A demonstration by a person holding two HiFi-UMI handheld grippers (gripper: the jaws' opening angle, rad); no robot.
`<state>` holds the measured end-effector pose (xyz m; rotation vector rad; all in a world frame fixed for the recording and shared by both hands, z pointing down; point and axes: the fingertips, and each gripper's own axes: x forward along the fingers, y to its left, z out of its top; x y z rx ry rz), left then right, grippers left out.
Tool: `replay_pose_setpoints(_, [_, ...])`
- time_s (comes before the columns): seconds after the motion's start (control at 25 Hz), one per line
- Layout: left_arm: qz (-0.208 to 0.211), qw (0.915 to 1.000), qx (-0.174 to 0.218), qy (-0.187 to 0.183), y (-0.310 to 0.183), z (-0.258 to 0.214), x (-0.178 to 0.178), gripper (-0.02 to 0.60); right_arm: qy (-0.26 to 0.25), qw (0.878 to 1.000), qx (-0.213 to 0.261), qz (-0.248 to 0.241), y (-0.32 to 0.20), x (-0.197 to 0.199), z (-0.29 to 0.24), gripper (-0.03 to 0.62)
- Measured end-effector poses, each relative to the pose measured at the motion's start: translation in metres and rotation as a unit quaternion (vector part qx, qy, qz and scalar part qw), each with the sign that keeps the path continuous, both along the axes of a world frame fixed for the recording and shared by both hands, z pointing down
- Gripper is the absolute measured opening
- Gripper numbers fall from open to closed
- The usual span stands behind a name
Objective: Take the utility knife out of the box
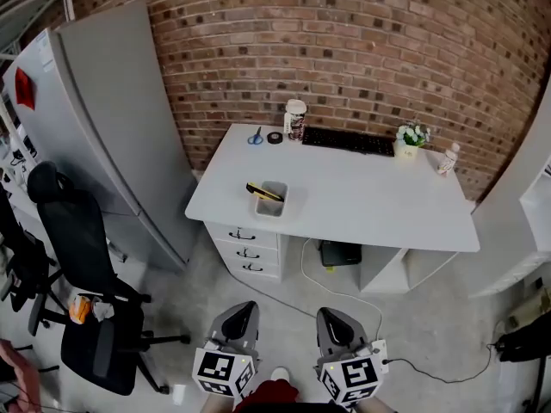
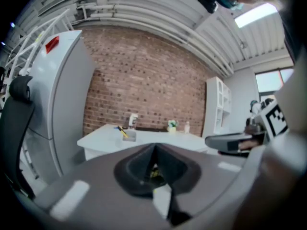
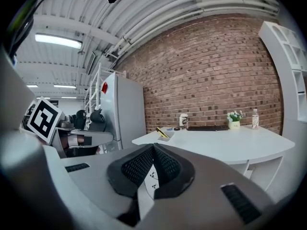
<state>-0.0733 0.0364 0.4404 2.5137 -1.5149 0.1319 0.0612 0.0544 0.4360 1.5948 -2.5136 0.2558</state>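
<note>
A yellow-and-black utility knife (image 1: pixel 264 191) lies slanted across a small clear box (image 1: pixel 270 200) near the front left of the white desk (image 1: pixel 387 205). Both show small and far off as the knife (image 2: pixel 123 132) and box (image 2: pixel 129 136) in the left gripper view, and as the knife (image 3: pixel 162 132) in the box (image 3: pixel 166 135) in the right gripper view. My left gripper (image 1: pixel 242 316) and right gripper (image 1: pixel 333 321) hang side by side over the floor, well short of the desk. Both have their jaws shut with nothing between them, as the left gripper (image 2: pixel 154 150) and right gripper (image 3: pixel 153 150) show close up.
On the desk's back edge stand blue scissors (image 1: pixel 256 137), a tape roll (image 1: pixel 275 138), a cup (image 1: pixel 295 120), a keyboard (image 1: pixel 348 140), a potted plant (image 1: pixel 411 138) and a bottle (image 1: pixel 448 158). A grey fridge (image 1: pixel 103 119) and a black office chair (image 1: pixel 86 274) stand left; cables (image 1: pixel 327 286) trail on the floor.
</note>
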Motion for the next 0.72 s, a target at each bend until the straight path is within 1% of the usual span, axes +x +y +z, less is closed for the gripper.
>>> replay_pose_setpoints(0.24, [0.002,1.0,-0.003,0.002,-0.041,0.007,-0.022,0.003,0.01,1.0,0.0,0.005,-0.037,-0.02,0.004,0.008])
replay_pose_setpoints(0.52, [0.0,0.9996,-0.026,0.006,-0.074,0.02,-0.035,0.003,0.02,1.0,-0.011,0.015,-0.067,-0.026,0.011,0.008])
replay_pose_setpoints(0.72, [-0.011,0.9996,-0.026,0.004,-0.107,0.016,-0.044,0.003,0.027,0.999,-0.014,0.012,-0.093,-0.03,0.008,0.008])
